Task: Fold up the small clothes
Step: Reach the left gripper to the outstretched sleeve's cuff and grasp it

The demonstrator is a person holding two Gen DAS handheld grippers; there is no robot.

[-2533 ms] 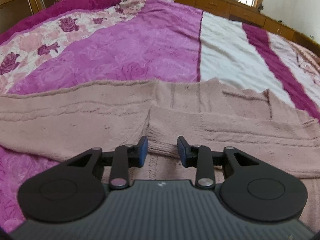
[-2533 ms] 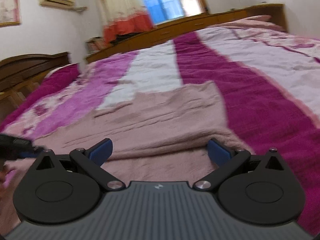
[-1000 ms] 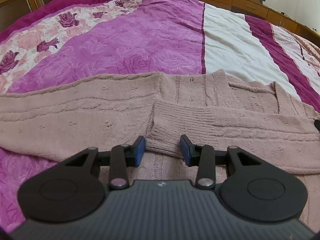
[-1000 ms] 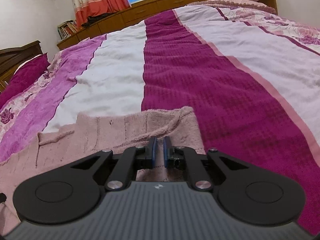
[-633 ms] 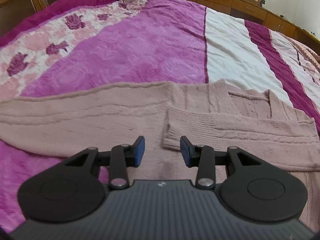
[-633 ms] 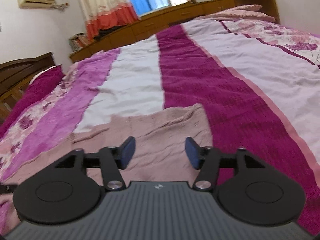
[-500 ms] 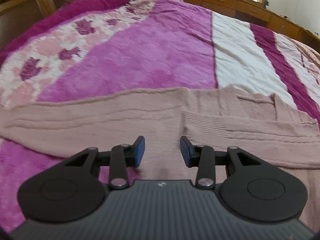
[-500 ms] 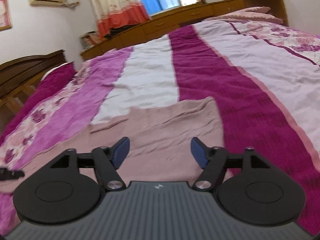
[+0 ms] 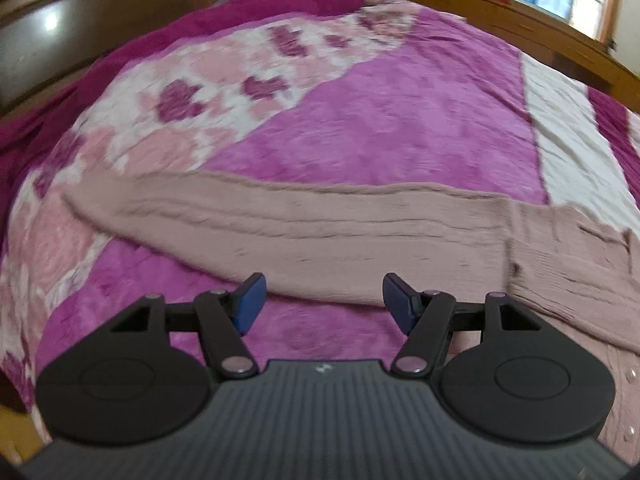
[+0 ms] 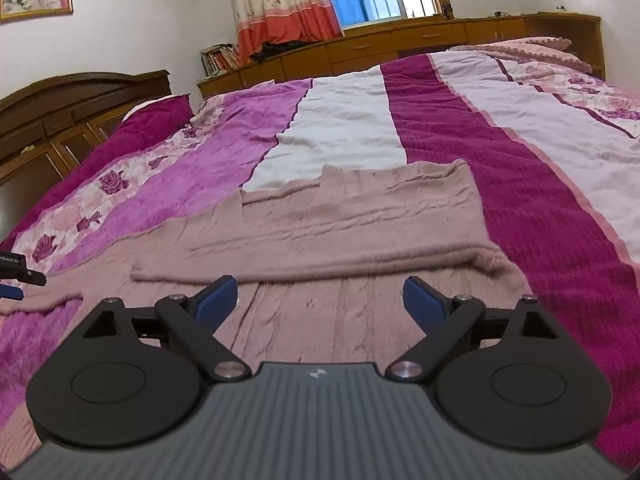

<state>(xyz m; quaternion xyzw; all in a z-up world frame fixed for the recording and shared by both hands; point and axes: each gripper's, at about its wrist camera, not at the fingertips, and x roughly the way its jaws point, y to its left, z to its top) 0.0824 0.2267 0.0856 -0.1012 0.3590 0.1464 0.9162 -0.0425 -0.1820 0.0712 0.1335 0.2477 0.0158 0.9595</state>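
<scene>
Left wrist view: left gripper point(image 9: 323, 300), jaws opening, nothing between them, over the bedspread point(image 9: 384, 128). Pink knitted sweater point(image 9: 360, 236) flat on the bed just beyond the fingertips, one long sleeve point(image 9: 224, 216) stretched out to the left. Picture blurred.

Right wrist view: right gripper point(image 10: 320, 299), jaws opening wide, released, above the sweater point(image 10: 360, 220). Other sleeve point(image 10: 320, 260) folded across the body. Left gripper's tip point(image 10: 18, 276) at the left edge.

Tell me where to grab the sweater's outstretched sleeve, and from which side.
Probably pinch the sleeve near its cuff end, at the left in the left wrist view, from its near edge: it lies flat and free there. The left gripper, jaws opening and empty, already faces it.
</scene>
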